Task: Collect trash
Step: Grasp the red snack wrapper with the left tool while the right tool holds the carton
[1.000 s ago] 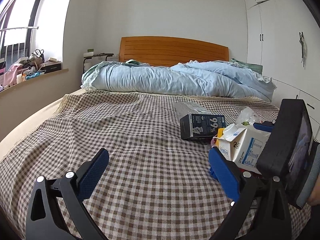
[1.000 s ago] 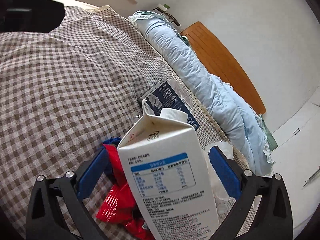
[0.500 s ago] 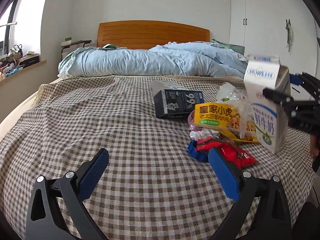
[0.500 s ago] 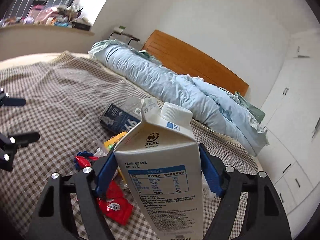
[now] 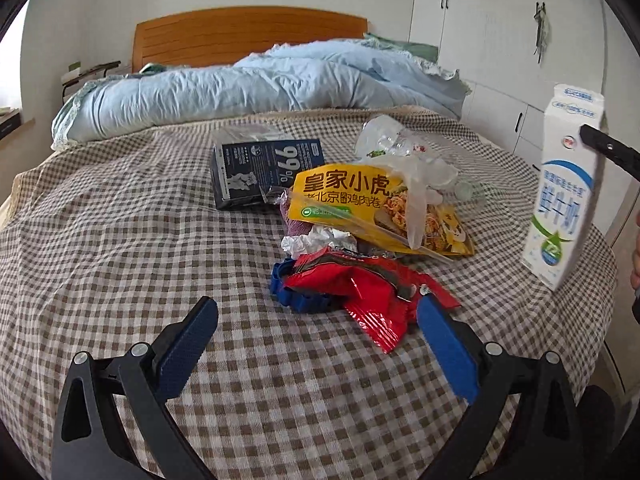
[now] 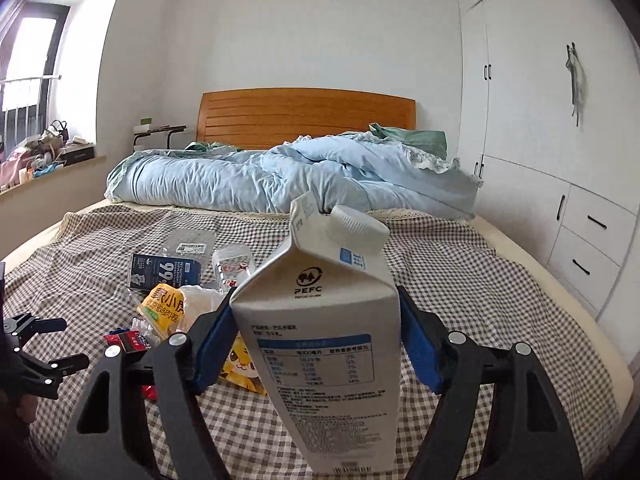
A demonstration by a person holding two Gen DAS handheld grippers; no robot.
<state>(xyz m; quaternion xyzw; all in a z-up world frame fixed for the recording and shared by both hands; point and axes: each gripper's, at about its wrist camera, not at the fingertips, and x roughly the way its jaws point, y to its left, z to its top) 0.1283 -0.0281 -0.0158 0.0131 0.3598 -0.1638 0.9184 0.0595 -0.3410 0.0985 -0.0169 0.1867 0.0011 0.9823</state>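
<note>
My right gripper [image 6: 316, 340] is shut on a white milk carton [image 6: 320, 344] and holds it upright above the bed; the carton also shows at the right of the left wrist view [image 5: 564, 184]. My left gripper [image 5: 316, 340] is open and empty, low over the checked bedspread [image 5: 120, 248], just short of a red wrapper [image 5: 360, 284] with a blue strap [image 5: 292, 296]. Behind lie a yellow snack bag [image 5: 360, 204], a dark blue box marked 99% [image 5: 264, 168], crumpled foil [image 5: 316, 240] and clear plastic packaging [image 5: 400, 148].
A light blue duvet [image 5: 248, 88] is bunched at the wooden headboard [image 5: 248, 32]. White wardrobes and drawers [image 6: 580, 232] stand to the right of the bed. A cluttered window sill [image 6: 36, 160] runs along the left.
My right gripper has shut on the milk carton, lifted it off the pile and swung it right. My left gripper has moved closer to the trash pile, still open.
</note>
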